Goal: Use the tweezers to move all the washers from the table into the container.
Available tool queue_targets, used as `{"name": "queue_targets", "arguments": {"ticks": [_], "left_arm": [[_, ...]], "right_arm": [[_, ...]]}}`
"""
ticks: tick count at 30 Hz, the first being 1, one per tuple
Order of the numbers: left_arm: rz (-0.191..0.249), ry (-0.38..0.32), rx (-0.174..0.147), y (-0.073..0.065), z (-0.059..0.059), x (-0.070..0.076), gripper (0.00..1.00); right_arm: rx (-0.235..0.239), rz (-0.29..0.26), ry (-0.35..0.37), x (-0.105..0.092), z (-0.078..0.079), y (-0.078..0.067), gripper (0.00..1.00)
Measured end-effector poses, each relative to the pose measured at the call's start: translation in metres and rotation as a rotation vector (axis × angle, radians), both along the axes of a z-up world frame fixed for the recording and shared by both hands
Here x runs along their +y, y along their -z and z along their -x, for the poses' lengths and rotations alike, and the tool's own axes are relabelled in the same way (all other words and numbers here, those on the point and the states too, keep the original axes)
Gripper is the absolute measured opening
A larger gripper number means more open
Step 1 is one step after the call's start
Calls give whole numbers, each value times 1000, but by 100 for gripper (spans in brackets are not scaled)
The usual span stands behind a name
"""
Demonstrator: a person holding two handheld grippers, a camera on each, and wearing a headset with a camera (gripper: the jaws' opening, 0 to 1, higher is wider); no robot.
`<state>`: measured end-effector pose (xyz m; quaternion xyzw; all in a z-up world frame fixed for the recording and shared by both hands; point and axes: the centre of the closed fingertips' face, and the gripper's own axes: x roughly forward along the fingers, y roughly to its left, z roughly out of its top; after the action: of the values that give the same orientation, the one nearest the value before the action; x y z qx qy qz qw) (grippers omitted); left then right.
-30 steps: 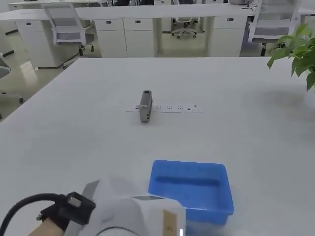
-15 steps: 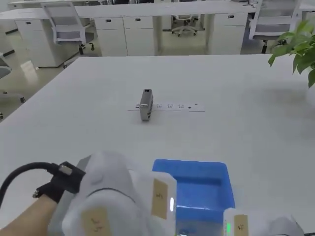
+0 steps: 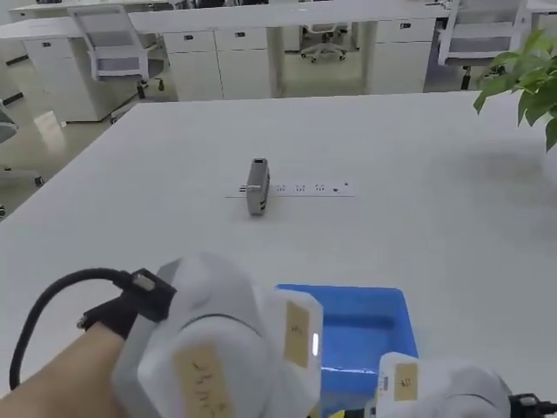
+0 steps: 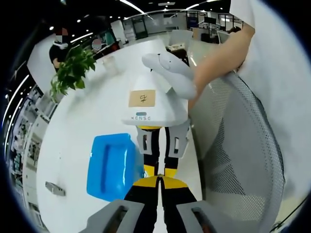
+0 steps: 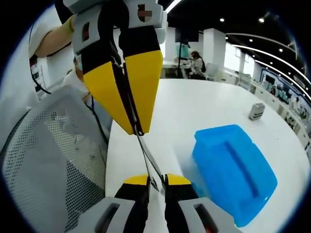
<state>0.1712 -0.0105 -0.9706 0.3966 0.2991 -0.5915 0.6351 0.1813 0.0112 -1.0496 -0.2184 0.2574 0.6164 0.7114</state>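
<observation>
The thin metal tweezers point(image 5: 146, 150) run between my two grippers, which face each other tip to tip over the table's near edge. My left gripper point(image 5: 130, 102) has its yellow fingers shut on the upper part of the tweezers. My right gripper point(image 5: 156, 187) is closed on their lower end. In the left gripper view the right gripper point(image 4: 160, 162) meets my left gripper point(image 4: 156, 187) head on. The blue container point(image 3: 365, 322) sits just beyond them on the white table point(image 3: 174, 218), open side up. In the head view the left gripper's white housing point(image 3: 218, 348) covers the container's near left corner.
A white power strip point(image 3: 305, 189) with a grey adapter point(image 3: 258, 185) lies mid-table beyond the container. A green plant point(image 3: 526, 83) stands at the far right. A mesh chair point(image 4: 243, 160) is close behind the grippers, off the table edge.
The left gripper has risen and moved right in the head view, now overlapping the container. The right gripper's housing has come up at the bottom right.
</observation>
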Motion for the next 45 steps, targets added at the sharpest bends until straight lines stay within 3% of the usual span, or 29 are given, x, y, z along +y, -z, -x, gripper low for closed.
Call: {"name": "queue_targets", "arguments": {"ticks": [5, 7, 8, 12, 17, 20, 23, 26, 31, 34, 38, 41, 45], "left_arm": [[0, 7, 9, 2, -5, 1, 0], [10, -4, 41, 2, -7, 0, 0], [16, -14, 64, 3, -9, 1, 0], [15, -19, 94, 2, -14, 1, 0], [17, -16, 122, 2, -14, -2, 0], [14, -11, 134, 4, -13, -3, 0], [14, -17, 137, 7, -15, -4, 0], [38, -58, 152, 10, -18, -3, 0], [82, -155, 141, 13, -20, 7, 1], [157, -253, 149, 9, -19, 12, 9], [306, -427, 193, 3, -11, 21, 26], [413, -545, 199, -1, -3, 29, 37], [519, -633, 185, -6, 8, 34, 50]], "right_arm": [[14, -5, 7, -1, -2, 4, 7], [41, -18, 16, -1, -2, 5, 8], [92, -16, 19, -1, 2, 7, 10], [73, -2, 14, 0, 0, 7, 13], [56, -23, 20, 2, 0, -3, 15], [40, -68, 39, 4, -5, -14, 11], [40, -82, 42, 3, -8, -15, 5], [49, -91, 35, 3, -8, -14, 3], [61, -101, 40, 1, -10, -14, 2], [108, -146, 101, 0, -14, -15, 2], [223, -209, 189, -6, -21, -17, 2], [263, -230, 216, -12, -25, -19, 2], [315, -263, 243, -16, -27, -22, 2]]}}
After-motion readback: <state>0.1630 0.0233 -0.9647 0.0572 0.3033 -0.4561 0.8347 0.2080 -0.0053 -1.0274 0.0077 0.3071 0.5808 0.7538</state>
